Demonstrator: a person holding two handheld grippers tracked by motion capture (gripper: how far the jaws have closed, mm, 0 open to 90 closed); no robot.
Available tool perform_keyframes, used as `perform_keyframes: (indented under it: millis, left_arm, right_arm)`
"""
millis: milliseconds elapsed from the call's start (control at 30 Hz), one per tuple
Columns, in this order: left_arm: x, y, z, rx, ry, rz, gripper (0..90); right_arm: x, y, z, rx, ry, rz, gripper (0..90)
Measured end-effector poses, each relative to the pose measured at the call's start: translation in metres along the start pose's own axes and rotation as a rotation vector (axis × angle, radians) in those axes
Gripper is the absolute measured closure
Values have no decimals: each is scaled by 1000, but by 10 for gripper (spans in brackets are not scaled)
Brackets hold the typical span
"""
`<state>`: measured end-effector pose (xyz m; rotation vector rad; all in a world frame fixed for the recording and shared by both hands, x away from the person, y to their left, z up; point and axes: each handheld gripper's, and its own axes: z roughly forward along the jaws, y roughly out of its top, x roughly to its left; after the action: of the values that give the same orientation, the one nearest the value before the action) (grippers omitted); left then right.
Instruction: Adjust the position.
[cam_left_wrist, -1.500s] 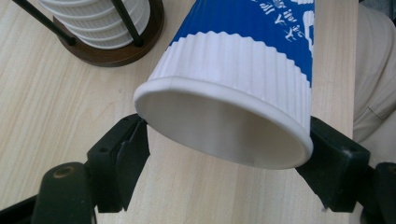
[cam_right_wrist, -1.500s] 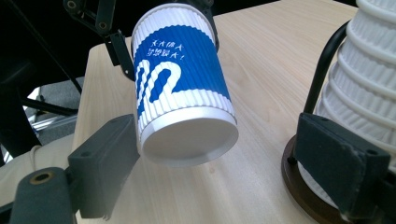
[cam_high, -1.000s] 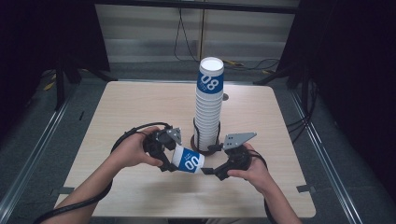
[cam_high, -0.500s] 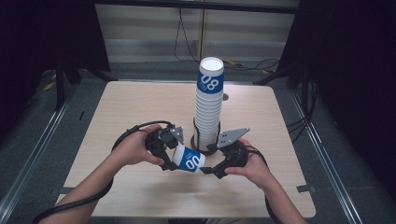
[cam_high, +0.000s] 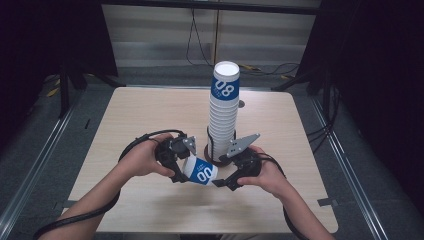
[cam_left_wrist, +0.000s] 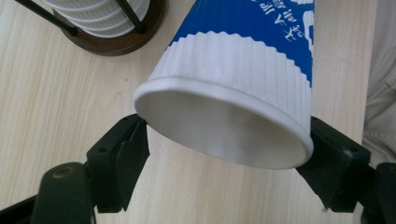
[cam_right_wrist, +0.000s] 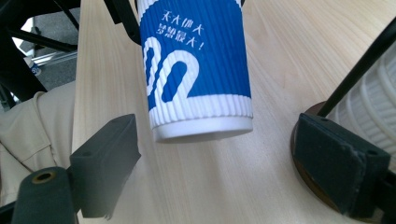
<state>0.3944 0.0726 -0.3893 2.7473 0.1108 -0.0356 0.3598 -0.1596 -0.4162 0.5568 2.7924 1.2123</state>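
Note:
A blue-and-white ribbed paper cup (cam_high: 200, 171) lies tilted just above the table, near the front. My left gripper (cam_high: 176, 159) is shut on its rim end; in the left gripper view the cup's open mouth (cam_left_wrist: 224, 130) sits between the two black jaws, which touch the rim on both sides. My right gripper (cam_high: 226, 179) is at the cup's other end. In the right gripper view the cup's base end (cam_right_wrist: 196, 93) hangs between the wide-open pads (cam_right_wrist: 107, 158), touching neither.
A tall stack of the same cups (cam_high: 223, 110) stands in a round wooden holder (cam_high: 209, 150) with black rods, just behind the held cup and close to the right gripper. The holder's base (cam_left_wrist: 135, 39) is near the left gripper. The wooden table (cam_high: 140, 115) stretches to the left and far side.
The right gripper has edged slightly left toward the cup's base. The left gripper and the cup have stayed in place.

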Motion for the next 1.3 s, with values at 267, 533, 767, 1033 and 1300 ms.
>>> perform_keyframes:
  millis: [267,533,767,1033,1300]
  left_arm:
    - [-3,7,-1,16,7,17,215]
    - [-3,10,0,20,18,29,215]
    - [-4,13,-1,15,20,29,215]
    - [-5,17,0,29,22,48,214]
    - [-5,22,0,39,25,64,214]
  right_arm:
    - [-1,3,3,20,8,9,135]
    - [-2,6,4,46,18,19,135]
    - [-4,8,6,50,25,35,135]
    - [-3,9,9,63,30,38,140]
    - [-3,11,11,69,33,28,157]
